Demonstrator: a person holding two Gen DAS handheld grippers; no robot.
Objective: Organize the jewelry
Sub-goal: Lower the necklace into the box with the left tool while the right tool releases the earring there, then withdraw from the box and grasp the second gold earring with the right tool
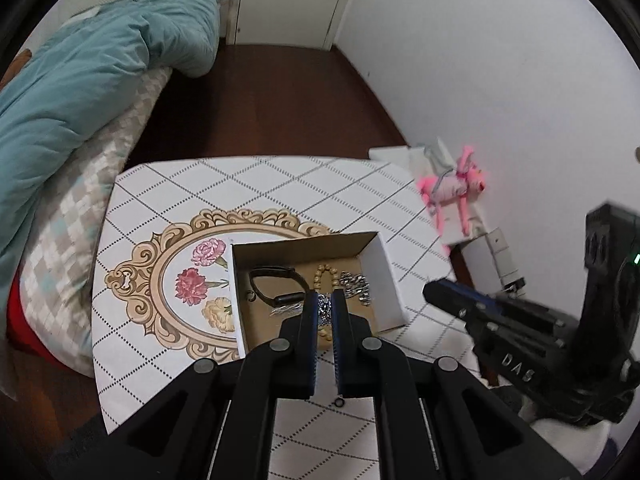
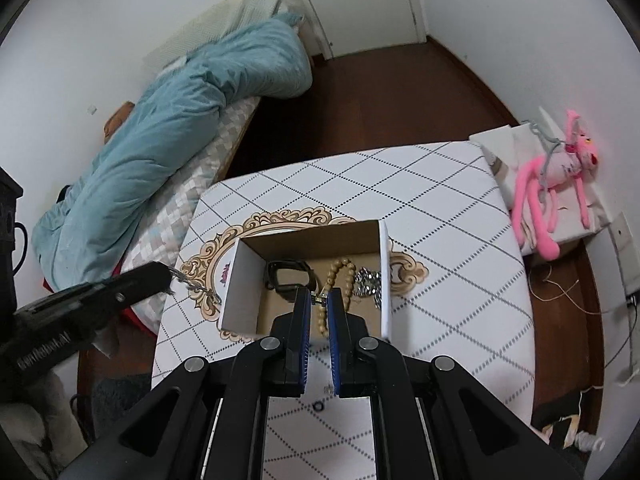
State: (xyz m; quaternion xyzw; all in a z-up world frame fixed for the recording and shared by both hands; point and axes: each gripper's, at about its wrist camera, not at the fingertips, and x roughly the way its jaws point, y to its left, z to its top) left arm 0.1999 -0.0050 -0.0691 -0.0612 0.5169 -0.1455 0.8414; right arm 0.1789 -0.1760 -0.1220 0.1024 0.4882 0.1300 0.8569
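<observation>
An open cardboard box (image 1: 382, 280) (image 2: 244, 276) stands on the white diamond-patterned table. Inside lie a black watch (image 1: 276, 286) (image 2: 290, 274), a wooden bead bracelet (image 1: 322, 276) (image 2: 340, 280) and a silver chain (image 1: 356, 286) (image 2: 370, 280). My left gripper (image 1: 325, 307) is shut on a silver chain piece (image 1: 325, 309) above the box; in the right wrist view the chain (image 2: 196, 284) dangles from its tips, left of the box. My right gripper (image 2: 319, 300) is shut on a small silver piece (image 2: 319, 300) over the box. A small black ring (image 1: 339, 402) (image 2: 319, 405) lies on the table near me.
The table (image 1: 248, 184) (image 2: 440, 200) bears a gold-framed flower print (image 1: 196, 280). A bed with a teal duvet (image 1: 80, 92) (image 2: 180, 120) is to the left. A pink plush toy (image 1: 452, 188) (image 2: 560, 176) lies on white boxes at the right. Dark wooden floor lies beyond.
</observation>
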